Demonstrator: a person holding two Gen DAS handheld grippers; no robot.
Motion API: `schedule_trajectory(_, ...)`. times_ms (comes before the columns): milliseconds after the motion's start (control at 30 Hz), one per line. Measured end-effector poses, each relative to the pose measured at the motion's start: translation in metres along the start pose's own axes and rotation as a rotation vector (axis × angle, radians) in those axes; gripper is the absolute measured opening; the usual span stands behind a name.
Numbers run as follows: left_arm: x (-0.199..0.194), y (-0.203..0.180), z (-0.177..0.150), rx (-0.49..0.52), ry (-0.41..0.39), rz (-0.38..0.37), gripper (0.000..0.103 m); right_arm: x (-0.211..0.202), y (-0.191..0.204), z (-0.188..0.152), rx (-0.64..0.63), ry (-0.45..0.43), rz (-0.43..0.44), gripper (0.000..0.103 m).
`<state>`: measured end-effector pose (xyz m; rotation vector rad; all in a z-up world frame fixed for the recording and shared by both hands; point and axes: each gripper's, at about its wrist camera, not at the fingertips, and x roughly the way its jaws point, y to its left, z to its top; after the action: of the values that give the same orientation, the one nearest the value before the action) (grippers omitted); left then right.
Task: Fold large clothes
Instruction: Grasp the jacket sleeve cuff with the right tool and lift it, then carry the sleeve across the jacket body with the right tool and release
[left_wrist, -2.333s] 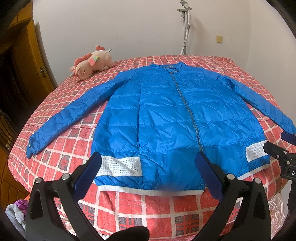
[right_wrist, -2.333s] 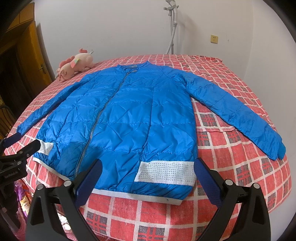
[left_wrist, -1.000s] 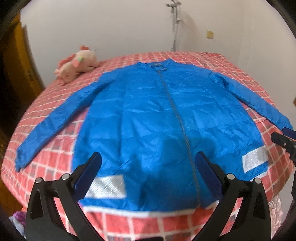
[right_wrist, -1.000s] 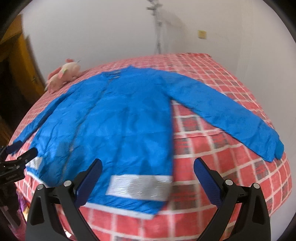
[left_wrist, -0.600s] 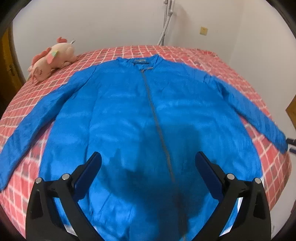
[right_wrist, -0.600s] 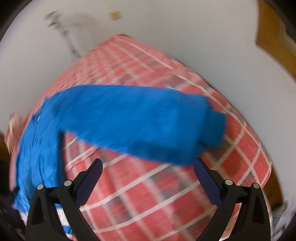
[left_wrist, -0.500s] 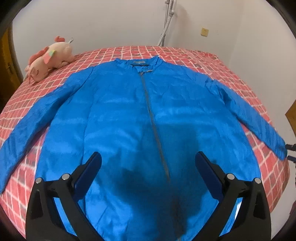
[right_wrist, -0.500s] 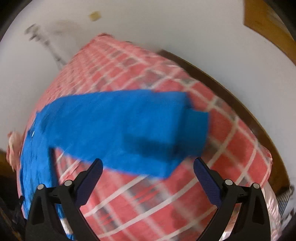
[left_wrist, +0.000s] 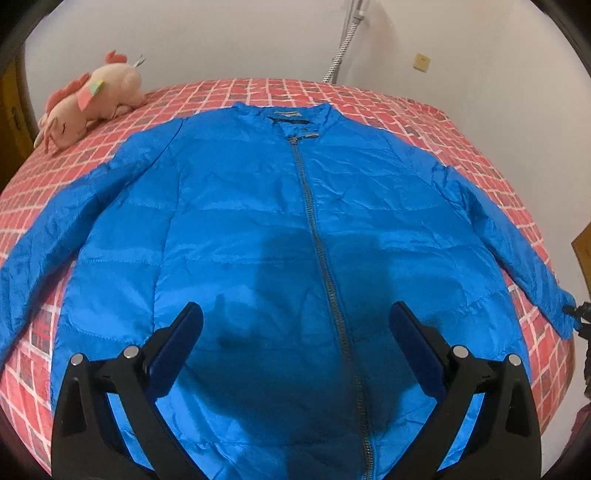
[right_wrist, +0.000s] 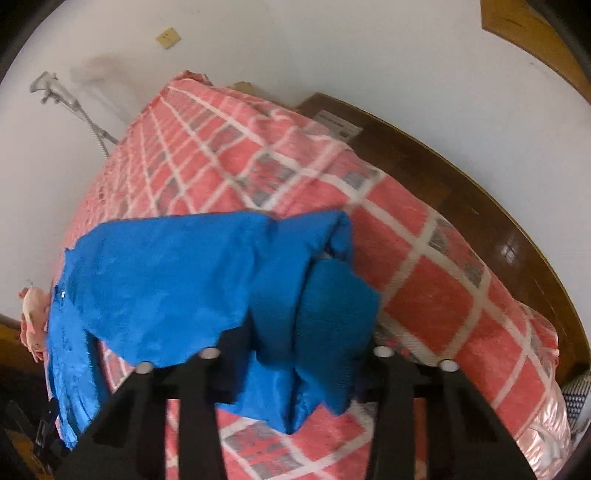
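On bed: blue jacket (left_wrist: 236, 229) lies flat, front up, zipped, collar toward far wall, both sleeves spread out to the sides.
Bed (left_wrist: 417, 122): red/white checked cover, jacket covers most of it.
Zip (left_wrist: 317, 243): runs down jacket's middle from collar to hem.
L gripper (left_wrist: 295, 332): hovers over jacket's lower front, jaws wide apart, nothing between them, not touching fabric as far as visible.
R gripper (right_wrist: 291, 354): at jacket's right cuff, jaws closed in on bunched sleeve end.
Right sleeve (right_wrist: 177, 284): cuff end crumpled and lifted off bed cover at R gripper; rest runs back to jacket body.
Plush toy (left_wrist: 88, 101): pink, on bed beyond jacket's left shoulder, apart from it.
Wood frame (right_wrist: 480, 206): dark, along bed edge past the cuff.
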<state>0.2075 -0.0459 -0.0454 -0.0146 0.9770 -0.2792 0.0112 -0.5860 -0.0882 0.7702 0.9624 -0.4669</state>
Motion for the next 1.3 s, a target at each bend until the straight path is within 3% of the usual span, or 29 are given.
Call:
schedule_trajectory(167,-0.003,0.009,0.001,-0.039,-0.002,-0.031,0.099,-0.027,0.043,0.01,-0.067,-0.079,0.059,0.027)
schedule_trajectory(367,-0.009,0.018,0.003,-0.068,-0.022,-0.036,0.099,-0.038,0.14,0.018,-0.224,-0.119,0.114,0.027)
schedule_trajectory(567,-0.014,0.03,0.009,-0.088,-0.05,-0.003,0.099,-0.004,0.245,0.025,-0.359,-0.11,0.105,0.026)
schedule_trajectory(867,-0.014,0.046,0.021,-0.11,-0.051,0.04,0.099,0.059,0.369,-0.008,-0.565,-0.058,0.14,0.026)
schedule_trajectory(967,-0.015,0.048,0.026,-0.096,-0.053,0.068,0.099,0.075,0.398,-0.022,-0.622,-0.047,0.156,0.026)
schedule_trajectory(1100,-0.012,0.047,0.036,-0.077,-0.021,0.073,0.099,0.094,0.42,-0.036,-0.68,0.065,0.294,0.034)
schedule_trajectory(1167,-0.01,0.046,0.04,-0.071,-0.011,0.065,0.099,0.093,0.42,-0.04,-0.721,0.101,0.398,0.042)
schedule_trajectory(1300,-0.004,0.033,0.052,-0.037,0.013,0.06,0.099,0.075,0.398,-0.032,-0.694,0.088,0.501,0.042)
